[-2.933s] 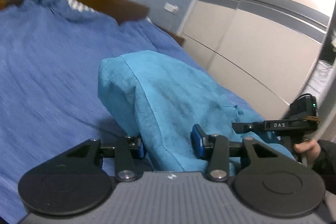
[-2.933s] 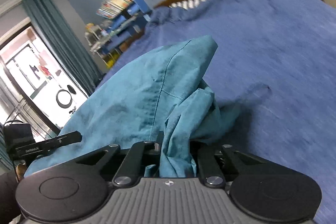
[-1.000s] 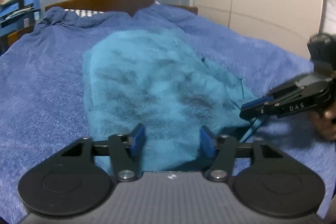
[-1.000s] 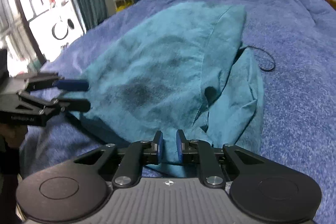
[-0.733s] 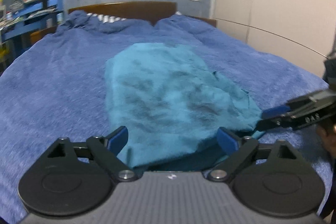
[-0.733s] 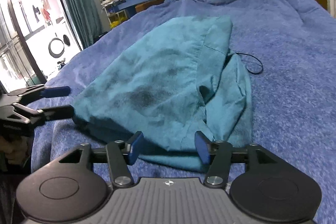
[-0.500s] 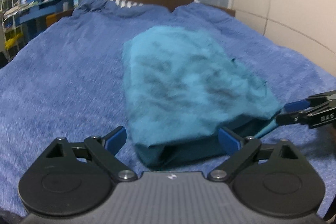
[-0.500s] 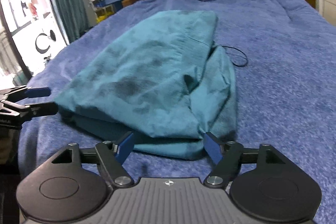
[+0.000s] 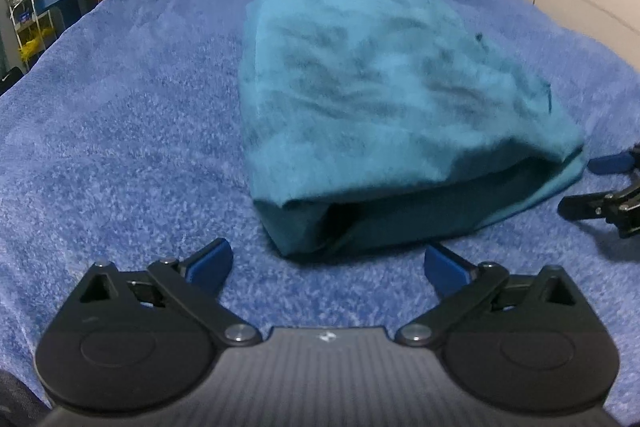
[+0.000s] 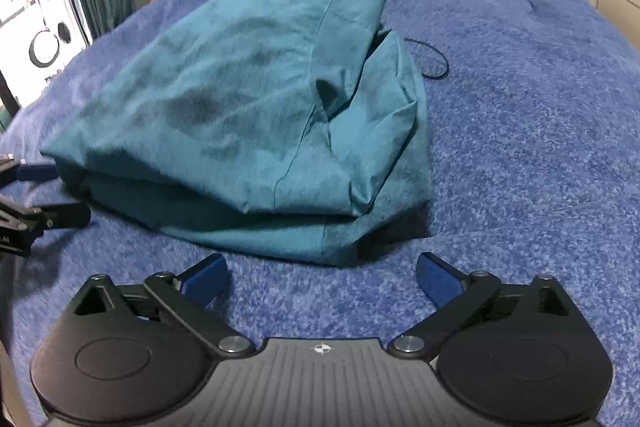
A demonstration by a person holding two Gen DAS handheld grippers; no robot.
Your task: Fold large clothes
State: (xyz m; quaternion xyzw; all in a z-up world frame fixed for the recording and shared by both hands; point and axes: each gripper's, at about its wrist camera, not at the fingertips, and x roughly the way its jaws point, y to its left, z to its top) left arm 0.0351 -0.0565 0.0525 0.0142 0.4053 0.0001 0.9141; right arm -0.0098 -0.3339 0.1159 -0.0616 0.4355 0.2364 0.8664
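folded teal garment (image 9: 384, 99) lies just beyond left tool (image 9: 326, 265) (jaws spread).

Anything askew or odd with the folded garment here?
The teal garment is folded unevenly: a flap bulges out on its right side, and a thin dark cord loop lies on the blue blanket beside it.

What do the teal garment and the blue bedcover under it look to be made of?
Teal garment: seemingly thin woven cloth, matte; it creases sharply and shows stitched seams. Blue bedcover: likely fleece or terry, with a nubby, mottled, matte surface. Exact fibres cannot be told.
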